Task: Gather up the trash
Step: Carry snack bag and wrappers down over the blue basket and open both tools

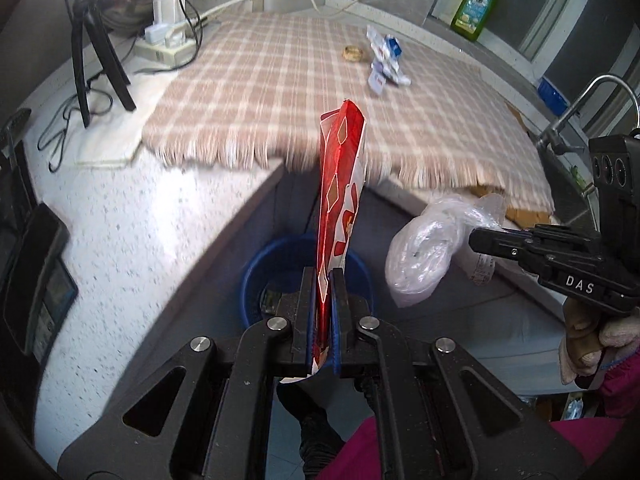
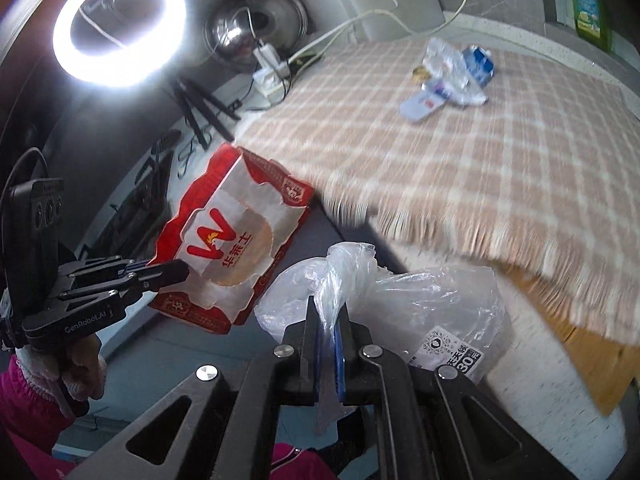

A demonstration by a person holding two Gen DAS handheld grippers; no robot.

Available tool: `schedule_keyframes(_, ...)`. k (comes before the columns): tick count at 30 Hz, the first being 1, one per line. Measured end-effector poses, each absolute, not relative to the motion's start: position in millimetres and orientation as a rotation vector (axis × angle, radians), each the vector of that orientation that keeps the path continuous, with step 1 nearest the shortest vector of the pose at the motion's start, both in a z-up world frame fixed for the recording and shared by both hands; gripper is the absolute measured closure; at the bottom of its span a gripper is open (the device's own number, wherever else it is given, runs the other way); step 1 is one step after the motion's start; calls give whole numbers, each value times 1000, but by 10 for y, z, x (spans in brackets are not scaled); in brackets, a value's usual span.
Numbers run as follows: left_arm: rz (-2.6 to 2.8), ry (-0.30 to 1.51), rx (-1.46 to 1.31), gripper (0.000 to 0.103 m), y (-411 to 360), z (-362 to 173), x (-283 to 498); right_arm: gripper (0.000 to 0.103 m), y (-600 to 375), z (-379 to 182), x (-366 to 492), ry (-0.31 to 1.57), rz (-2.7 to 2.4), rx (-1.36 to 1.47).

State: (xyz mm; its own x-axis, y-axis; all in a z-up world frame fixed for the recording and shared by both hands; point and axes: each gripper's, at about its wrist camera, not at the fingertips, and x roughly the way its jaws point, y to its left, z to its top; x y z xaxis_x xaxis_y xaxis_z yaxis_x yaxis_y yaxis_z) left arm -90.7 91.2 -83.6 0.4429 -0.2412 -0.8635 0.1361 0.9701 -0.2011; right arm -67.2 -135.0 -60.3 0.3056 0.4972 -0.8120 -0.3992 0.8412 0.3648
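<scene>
Left wrist view: the left gripper [image 1: 323, 280] has its jaws clamped on the lower end of a red-and-white food wrapper [image 1: 340, 184], which stands up edge-on between the fingers. Directly below it, on the floor, sits a blue bin [image 1: 256, 272]; the wrapper hangs above the bin's opening, off the front edge of the counter. To the right, the right gripper [image 1: 480, 240] holds a crumpled clear plastic bag [image 1: 428, 252] in the air, beside the wrapper and not touching it. On the checked cloth [image 1: 280, 92] covering the counter, toward the far right corner, lie a blue-and-white crumpled package [image 1: 386, 58] and a small round yellowish item [image 1: 353, 53], near each other.

Right wrist view: the right gripper [image 2: 328, 332] is closed, pinching the twisted neck of the plastic bag [image 2: 404, 300], the bag bulging out to the right. At left, the left gripper [image 2: 176, 270] pinches one edge of the wrapper [image 2: 236, 240], seen flat-on with red logo and printing. The blue-and-white package [image 2: 460, 72] lies on the cloth [image 2: 480, 168] near its far edge.
</scene>
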Motion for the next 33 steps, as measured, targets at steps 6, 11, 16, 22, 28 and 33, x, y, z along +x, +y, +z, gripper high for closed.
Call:
schedule_keyframes(6,-230,1179,-101,99,837,-1304,-916,100,-1219,-986,-781,1191,584,34)
schedule_keyframes(11,-209,1253,-95,99,804,-1687,-859,100,-1133,-1282,-774,1238,574,-22)
schedule_keyframes(16,-181,1313,-103,99,814,-2005,-802,100,-1079,-1476,-731,1271,570,-52)
schedule_keyframes(22,-165,1361,-116,99,799,-2274,-755,100,-1012,-1672,-677,1299,570,-89)
schedule_keyframes(28,-147,1397,-110,99,750,-2455,-697,100,-925,-1833,-639,1321,561,-112)
schedule_keyframes(33,-131,1417,-106,97,718,-2535,-636,100,-906,-1929,-603,1336,548,-133)
